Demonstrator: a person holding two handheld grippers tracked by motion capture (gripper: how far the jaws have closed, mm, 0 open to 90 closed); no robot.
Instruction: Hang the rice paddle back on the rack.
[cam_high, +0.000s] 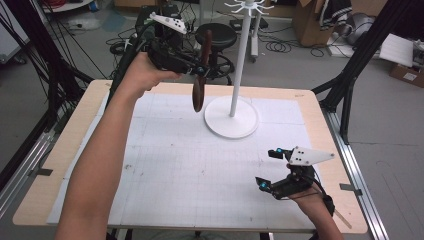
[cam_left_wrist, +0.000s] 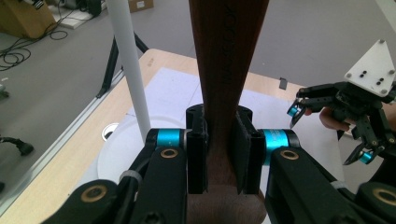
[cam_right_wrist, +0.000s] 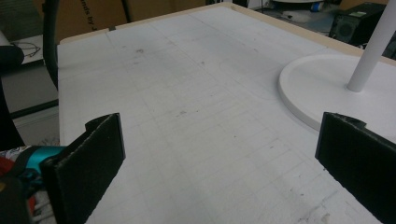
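right gripper (cam_high: 267, 169): near right part of the table, held low over the white gridded sheet (cam_high: 200, 165); jaws wide apart, nothing between them. in the right gripper view the two black pads (cam_right_wrist: 88, 158) stand far apart with bare sheet between.
right hand (cam_high: 312, 197): comes in from the bottom edge, wrapped round the gripper body; grey three-cornered plate (cam_high: 310, 156) on top.
table (cam_high: 65, 145): light wood top, most of it covered by the sheet; faint grid lines and a few dark specks.
left forearm (cam_high: 100, 165): reaches from bottom left up toward the far left of the table.
left gripper (cam_high: 201, 70): raised above the far part of the table, just left of the stand; jaws clamped on a dark wooden utensil (cam_high: 200, 80). in the left gripper view the pads (cam_left_wrist: 245, 154) press the narrow neck from both sides, broader wood below them.
wooden utensil: long, dark brown, hanging about upright, clear of the sheet; exact kind cannot be told.
white stand (cam_high: 231, 117): round base resting on the far centre of the sheet, thin pole (cam_high: 244, 50) rising to a ring of short pegs (cam_high: 248, 7) at the top.
beyond table: black stool (cam_high: 216, 34), cables, cardboard boxes on the grey floor.
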